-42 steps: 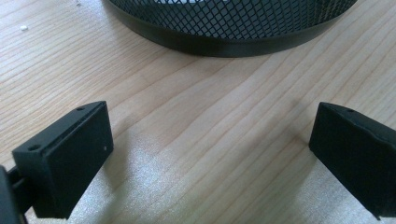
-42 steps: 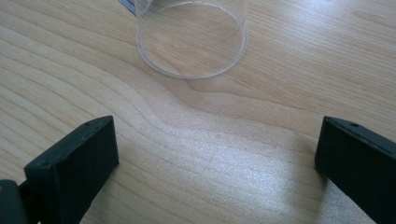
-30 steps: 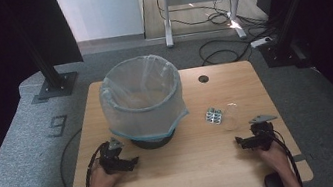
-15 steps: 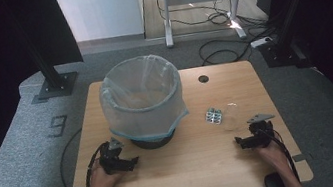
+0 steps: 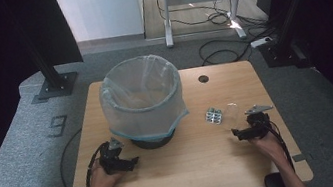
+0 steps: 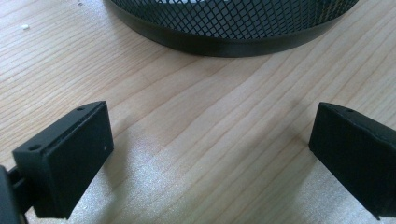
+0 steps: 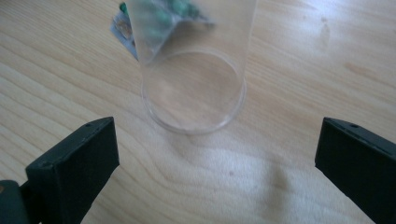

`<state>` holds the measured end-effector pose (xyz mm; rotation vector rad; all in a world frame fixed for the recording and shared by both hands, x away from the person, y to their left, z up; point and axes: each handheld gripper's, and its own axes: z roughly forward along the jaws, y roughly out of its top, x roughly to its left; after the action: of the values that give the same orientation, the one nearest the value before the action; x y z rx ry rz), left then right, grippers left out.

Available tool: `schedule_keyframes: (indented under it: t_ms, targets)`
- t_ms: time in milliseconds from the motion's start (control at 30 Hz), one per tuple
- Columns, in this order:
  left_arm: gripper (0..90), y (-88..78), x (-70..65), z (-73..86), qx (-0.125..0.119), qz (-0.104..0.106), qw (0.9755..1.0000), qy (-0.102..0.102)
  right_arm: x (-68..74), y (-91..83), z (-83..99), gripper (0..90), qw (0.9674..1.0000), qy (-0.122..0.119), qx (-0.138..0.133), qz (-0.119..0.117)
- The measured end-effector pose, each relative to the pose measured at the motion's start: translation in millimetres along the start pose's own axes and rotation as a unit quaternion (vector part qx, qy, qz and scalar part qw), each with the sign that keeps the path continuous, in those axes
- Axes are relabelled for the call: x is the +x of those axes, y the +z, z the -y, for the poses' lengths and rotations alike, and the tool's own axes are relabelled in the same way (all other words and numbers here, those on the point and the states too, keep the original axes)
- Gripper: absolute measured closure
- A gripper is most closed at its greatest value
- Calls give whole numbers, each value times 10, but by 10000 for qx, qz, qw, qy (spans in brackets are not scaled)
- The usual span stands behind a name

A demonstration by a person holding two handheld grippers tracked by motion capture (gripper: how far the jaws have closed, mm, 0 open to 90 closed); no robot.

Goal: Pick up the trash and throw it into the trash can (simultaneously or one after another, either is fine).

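Blister pack (image 7: 159, 18) blurred behind clear cup (image 7: 194, 88)

- A light wooden table (image 5: 187, 171) with rounded corners stands on grey carpeted floor; a round cable hole (image 5: 203, 78) sits near its far edge.
- A black mesh bin (image 5: 149, 139), lined with a pale translucent bag (image 5: 141, 100), stands on the table's left-centre; its black base rim rests flat on the wood grain in the left gripper view.
- A clear plastic cup (image 7: 194, 88) stands on the right half of the tabletop.
- A blister pack of green pills (image 5: 214, 115) lies flat just beside the cup, on its far left side, and shows through the cup wall in the right gripper view.
- A tiny white crumb (image 6: 24, 26) lies on the wood near the bin.
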<state>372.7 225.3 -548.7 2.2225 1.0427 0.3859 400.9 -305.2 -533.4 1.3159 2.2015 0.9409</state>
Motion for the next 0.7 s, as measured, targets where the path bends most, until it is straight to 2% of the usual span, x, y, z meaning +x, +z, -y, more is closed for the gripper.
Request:
schedule_keyframes:
  t_ms: [367, 533, 700]
  targets:
    - [0, 0, 0, 0, 2, 0, 10000, 2, 24, 135, -165, 0, 9999, -58, -133, -79]
    - [0, 0, 0, 0, 1, 0, 10000, 1, 30, 252, -197, 0, 10000, -40, -68, -45]
    - [0, 0, 0, 0, 1, 0, 10000, 1, 52, 347, -224, 63, 9999, -79, -46, -78]
